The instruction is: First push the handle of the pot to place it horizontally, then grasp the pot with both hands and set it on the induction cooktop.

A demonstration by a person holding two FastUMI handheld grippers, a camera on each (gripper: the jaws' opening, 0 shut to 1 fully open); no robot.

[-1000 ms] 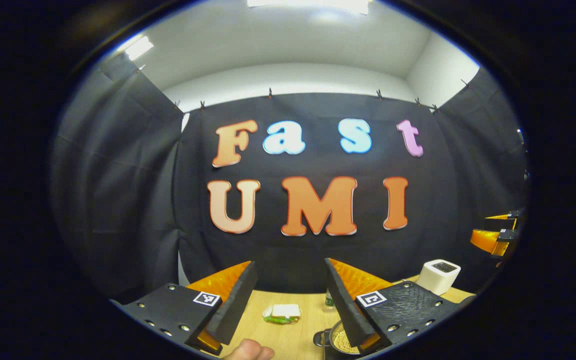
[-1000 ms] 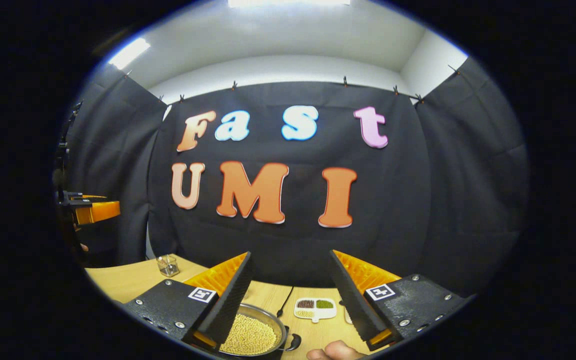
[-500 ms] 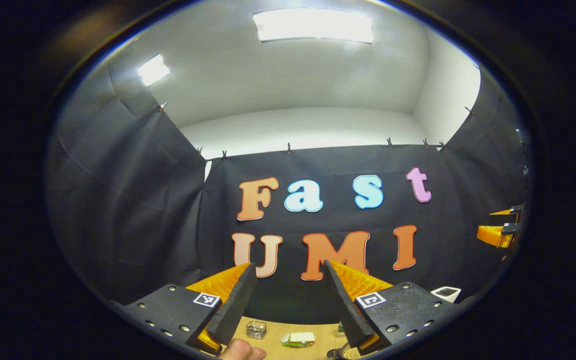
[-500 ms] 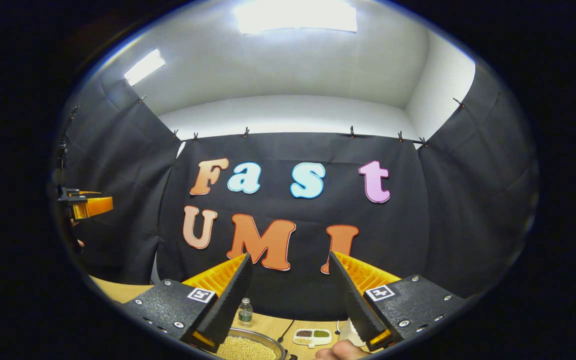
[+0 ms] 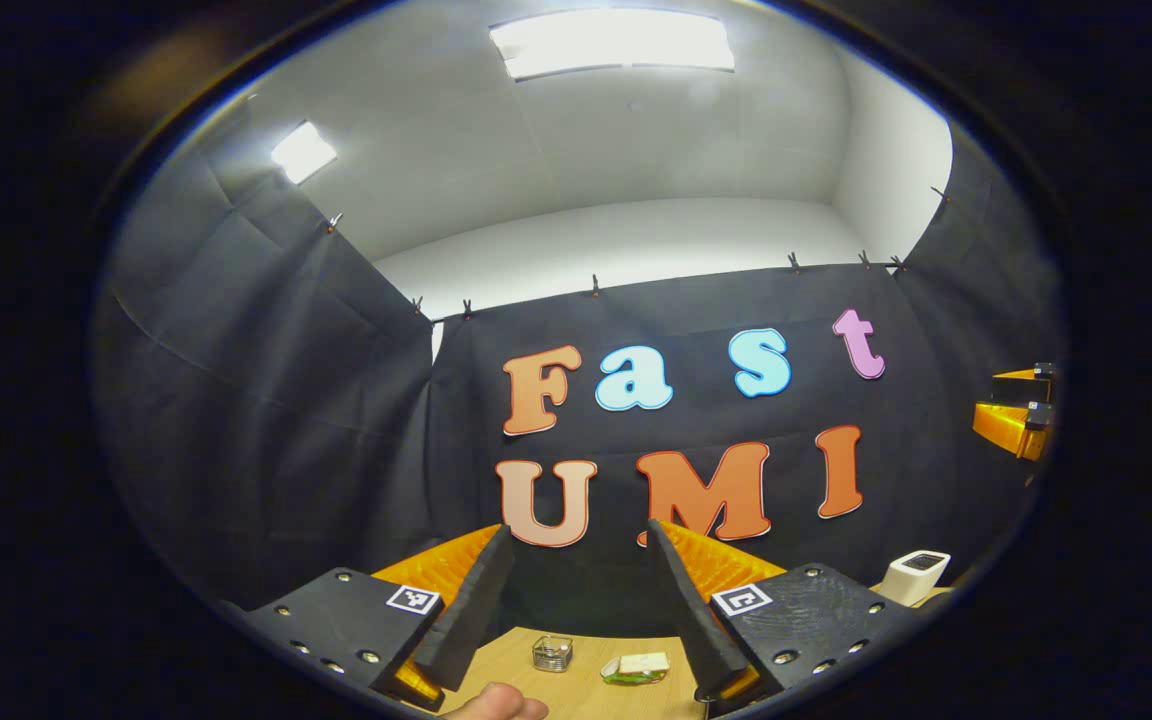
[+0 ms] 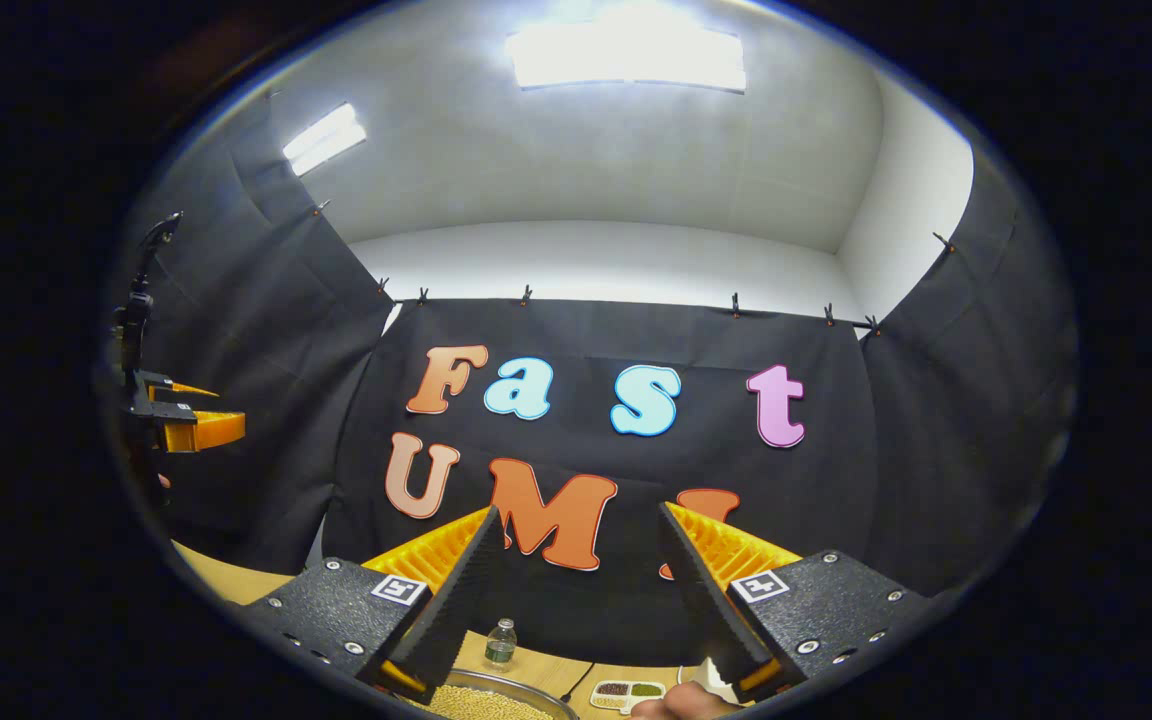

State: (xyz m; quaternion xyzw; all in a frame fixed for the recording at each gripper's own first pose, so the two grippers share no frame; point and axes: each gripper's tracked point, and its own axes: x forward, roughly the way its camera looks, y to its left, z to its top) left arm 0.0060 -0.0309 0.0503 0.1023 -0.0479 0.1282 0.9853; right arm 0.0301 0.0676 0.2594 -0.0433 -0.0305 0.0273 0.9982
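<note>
The pot (image 6: 496, 700), 1 steel pan heaped with pale grains, is sitting on the wooden table (image 6: 236, 585) at the bottom of the right gripper view, below the right gripper (image 6: 576, 590). That gripper is hanging wide open, gripping nothing. Behind the pot, 1 small bottle (image 6: 501, 643) is standing, its label too small to read, and 1 divided dish (image 6: 626, 692) is lying to its right. In the left gripper view, the left gripper (image 5: 576, 600) is likewise gaping and empty; 1 glass cup (image 5: 552, 652), 1 green-and-white packet (image 5: 636, 668) and 1 white box (image 5: 916, 575) are resting on the table.
</note>
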